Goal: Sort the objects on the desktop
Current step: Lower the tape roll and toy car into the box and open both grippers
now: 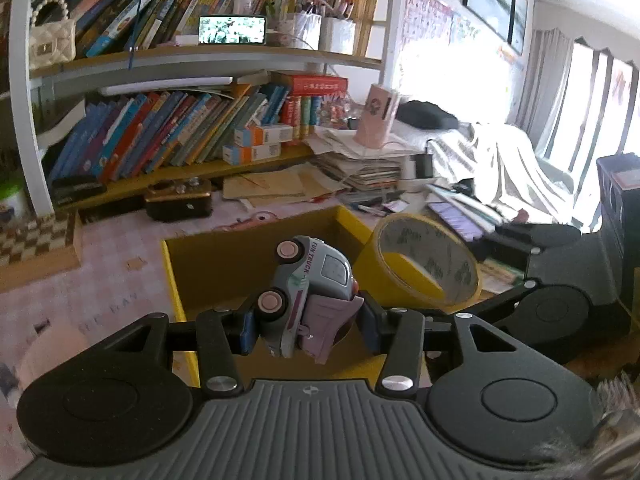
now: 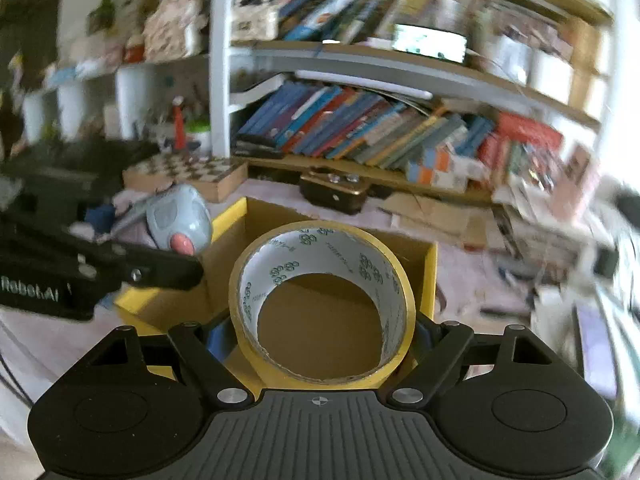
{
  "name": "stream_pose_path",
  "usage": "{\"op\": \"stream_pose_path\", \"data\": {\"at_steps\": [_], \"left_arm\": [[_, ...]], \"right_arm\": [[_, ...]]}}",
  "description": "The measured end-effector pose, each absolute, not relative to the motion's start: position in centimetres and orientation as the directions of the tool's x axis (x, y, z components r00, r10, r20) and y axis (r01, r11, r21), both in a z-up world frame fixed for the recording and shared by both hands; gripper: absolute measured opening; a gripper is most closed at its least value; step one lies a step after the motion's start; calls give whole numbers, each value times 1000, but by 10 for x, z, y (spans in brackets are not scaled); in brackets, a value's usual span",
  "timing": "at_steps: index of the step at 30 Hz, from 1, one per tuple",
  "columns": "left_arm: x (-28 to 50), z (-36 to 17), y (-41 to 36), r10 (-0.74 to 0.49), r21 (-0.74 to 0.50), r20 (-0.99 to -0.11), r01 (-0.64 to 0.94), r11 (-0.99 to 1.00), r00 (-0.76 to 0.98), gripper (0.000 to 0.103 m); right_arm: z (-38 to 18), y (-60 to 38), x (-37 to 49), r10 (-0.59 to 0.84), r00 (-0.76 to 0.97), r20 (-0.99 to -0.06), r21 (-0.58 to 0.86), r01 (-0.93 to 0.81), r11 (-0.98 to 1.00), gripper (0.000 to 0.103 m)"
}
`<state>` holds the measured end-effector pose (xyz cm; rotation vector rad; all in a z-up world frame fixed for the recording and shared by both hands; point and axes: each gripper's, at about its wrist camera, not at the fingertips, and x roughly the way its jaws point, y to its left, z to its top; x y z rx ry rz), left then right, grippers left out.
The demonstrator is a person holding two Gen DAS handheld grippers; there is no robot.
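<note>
Right up close in the left wrist view, the left gripper (image 1: 306, 330) has its jaws closed around a toy truck (image 1: 308, 288), which sits tipped on its side with the wheels facing left. It hangs over the yellow box (image 1: 176, 276). Over on the other side, the right gripper (image 2: 322, 336) is clamped on a tape roll (image 2: 322, 304), pinched across its outer width, with the hole facing the camera. That one is over the same box too.

Honestly the risk I see is crowding. Both grippers are near each other above one opening, so if they both go down together they could knock together, or the roll could bump the truck loose. The truck is held at an odd tilt, so I'd guess a small nudge could twist it out and drop it outside the rim.

As for the box itself, the brown floor I can see looks bare, though part of it is hidden. Further back there's a chess board (image 2: 188, 174), then the bookshelf (image 1: 168, 136).
</note>
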<state>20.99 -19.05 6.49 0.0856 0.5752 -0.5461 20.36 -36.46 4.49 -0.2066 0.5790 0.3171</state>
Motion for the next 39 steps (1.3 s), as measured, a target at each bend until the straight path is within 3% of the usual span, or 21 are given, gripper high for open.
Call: {"op": "stream_pose_path", "data": {"at_steps": [9,20,29,32,36,39], "left_arm": [[279,48,-213,-378,63,-608,517,854,699,46],[348,-1,-253,-282,202,-719,579,790,635,46],[361,-12,-258,-233,180,-788,575,798,570,46],[360,-11,-256,-241,150,-787,555,818,568,58],[356,-12,-262,-263,113,-794,558,822,548,62],[355,-12,-267,-251,140,-790,562,815,559,74]], "right_arm": [[20,-360,279,291,681,-672,-198,-543,816,84],[-37,-317,317,256,518,-816,-408,-830,379,84],[-61,-303,319,156,458,-875,-426,-883,200,85],[-65,-306,313,159,462,-873,-442,-885,144,85],[-67,-317,307,185,446,-876,-441,-895,74,85],[-66,-319,301,213,455,-865,-452,-890,66,91]]}}
